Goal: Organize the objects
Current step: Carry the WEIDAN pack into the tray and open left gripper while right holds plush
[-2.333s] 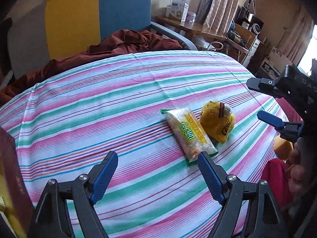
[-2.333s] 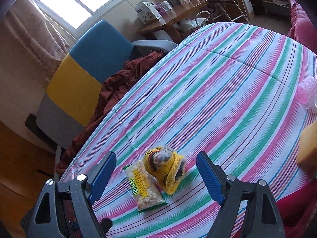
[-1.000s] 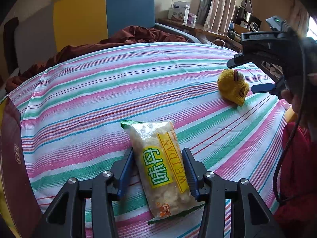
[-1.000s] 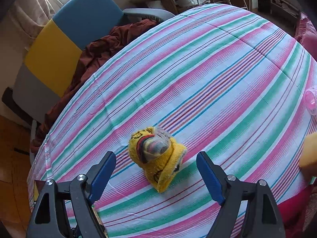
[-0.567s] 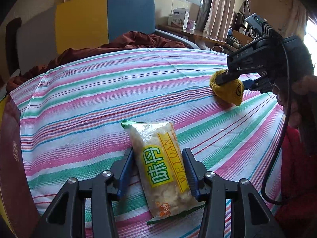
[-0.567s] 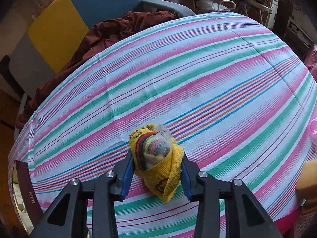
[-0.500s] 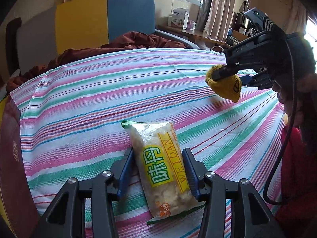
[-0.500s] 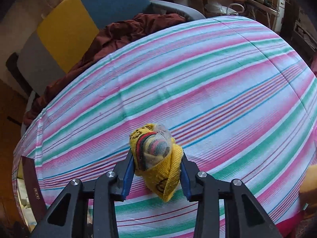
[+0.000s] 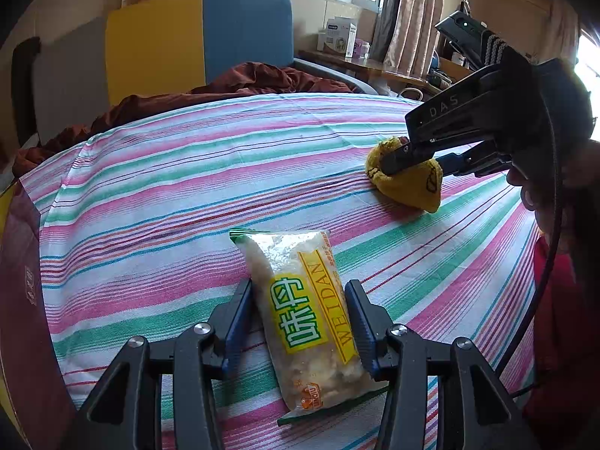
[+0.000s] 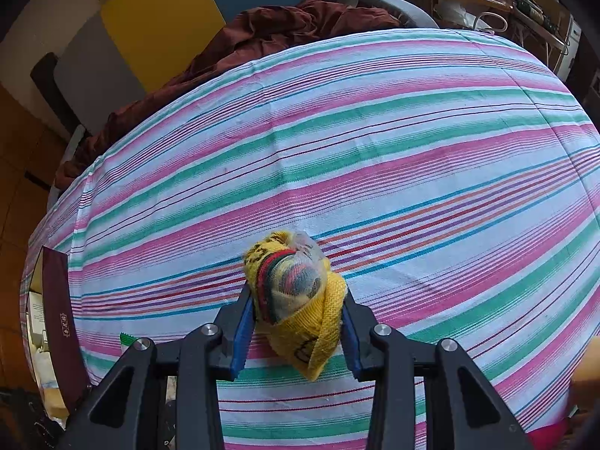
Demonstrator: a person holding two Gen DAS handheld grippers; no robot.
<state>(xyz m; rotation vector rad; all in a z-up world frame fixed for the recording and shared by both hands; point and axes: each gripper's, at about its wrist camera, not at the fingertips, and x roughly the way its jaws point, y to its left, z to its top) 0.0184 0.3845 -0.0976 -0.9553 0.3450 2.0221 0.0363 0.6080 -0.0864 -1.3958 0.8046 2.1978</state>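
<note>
My left gripper [image 9: 298, 318] is shut on a clear snack packet [image 9: 305, 311] with a yellow and green label, lying lengthwise between the blue pads on the striped tablecloth [image 9: 168, 195]. My right gripper [image 10: 296, 322] is shut on a rolled yellow knitted sock bundle [image 10: 296, 296]. In the left wrist view the sock bundle [image 9: 408, 183] hangs in the right gripper [image 9: 416, 157] just above the cloth at the right. A green corner of the packet [image 10: 125, 338] shows at the lower left of the right wrist view.
A dark red box [image 10: 62, 322] stands at the table's left edge, also in the left wrist view [image 9: 22, 300]. A yellow and blue chair [image 9: 195, 37] with a dark red blanket [image 9: 240, 82] is behind the table. A wooden desk [image 9: 360, 67] stands beyond.
The left gripper closed on the snack packet and has held it still. The right gripper closed on the sock bundle, lifted it and carried it left, toward the packet.
</note>
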